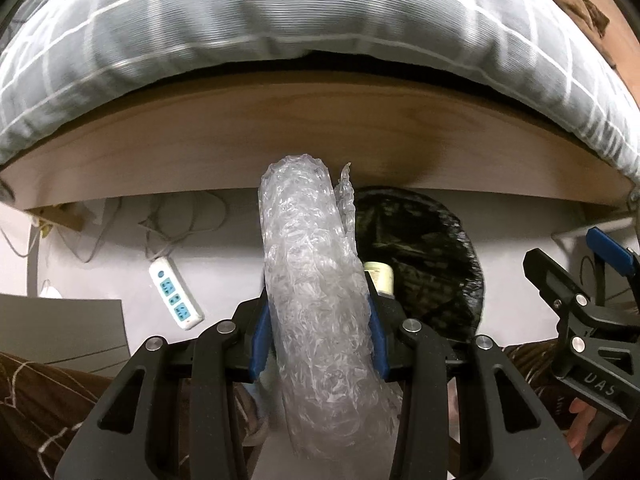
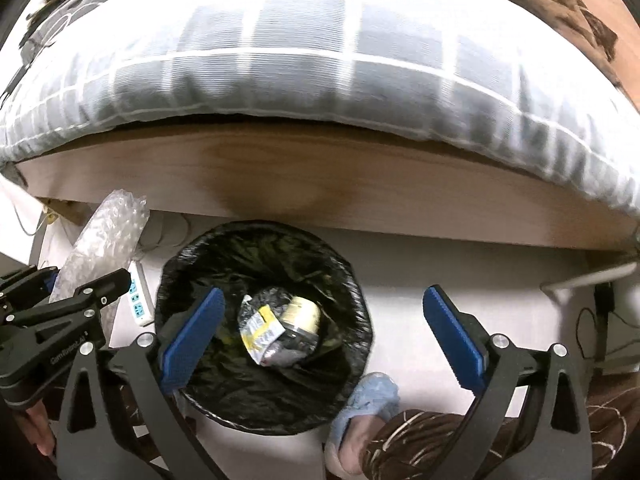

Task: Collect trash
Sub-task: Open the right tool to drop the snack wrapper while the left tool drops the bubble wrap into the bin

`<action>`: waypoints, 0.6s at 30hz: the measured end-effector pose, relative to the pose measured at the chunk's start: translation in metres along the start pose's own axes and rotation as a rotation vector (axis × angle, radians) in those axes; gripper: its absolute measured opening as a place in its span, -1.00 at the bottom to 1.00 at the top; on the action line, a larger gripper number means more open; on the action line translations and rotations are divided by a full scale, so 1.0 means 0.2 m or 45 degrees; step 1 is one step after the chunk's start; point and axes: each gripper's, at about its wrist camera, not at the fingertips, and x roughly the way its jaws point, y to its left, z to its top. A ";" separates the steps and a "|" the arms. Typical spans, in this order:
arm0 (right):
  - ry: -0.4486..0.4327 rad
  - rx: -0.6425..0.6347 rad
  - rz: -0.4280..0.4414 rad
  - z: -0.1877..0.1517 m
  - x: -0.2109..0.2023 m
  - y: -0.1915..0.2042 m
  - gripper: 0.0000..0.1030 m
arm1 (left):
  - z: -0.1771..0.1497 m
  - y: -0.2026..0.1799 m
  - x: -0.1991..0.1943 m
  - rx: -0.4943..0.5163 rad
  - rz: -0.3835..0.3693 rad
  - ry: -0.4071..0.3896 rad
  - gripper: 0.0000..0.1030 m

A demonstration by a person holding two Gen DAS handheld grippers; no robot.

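My left gripper (image 1: 318, 320) is shut on a long roll of clear bubble wrap (image 1: 312, 264), held upright just left of the black-lined trash bin (image 1: 432, 248). The roll also shows in the right wrist view (image 2: 104, 236), left of the bin (image 2: 200, 380). My right gripper (image 2: 324, 336) is open and empty, hovering over the bin's mouth. Inside the bin lie a crumpled silver and yellow wrapper (image 2: 262, 326) and a cream-coloured cup (image 2: 304, 312). The cup also shows in the left wrist view (image 1: 380, 276).
A wooden bed frame (image 1: 320, 136) with a grey checked duvet (image 1: 280, 24) runs across behind the bin. A white power strip (image 1: 176, 294) with cables lies on the floor to the left. My foot in a blue slipper (image 2: 372, 396) stands by the bin.
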 end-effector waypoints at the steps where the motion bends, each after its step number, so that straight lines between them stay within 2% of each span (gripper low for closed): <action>1: -0.001 0.013 -0.007 -0.01 0.00 -0.03 0.85 | 0.00 -0.04 0.00 0.018 -0.002 0.000 -0.25; 11: -0.023 0.121 -0.077 -0.08 -0.03 -0.31 0.85 | 0.01 -0.29 0.03 0.109 -0.044 0.012 -0.25; 18: -0.033 0.159 -0.094 -0.10 -0.04 -0.39 0.85 | 0.01 -0.35 0.06 0.138 -0.059 0.014 -0.20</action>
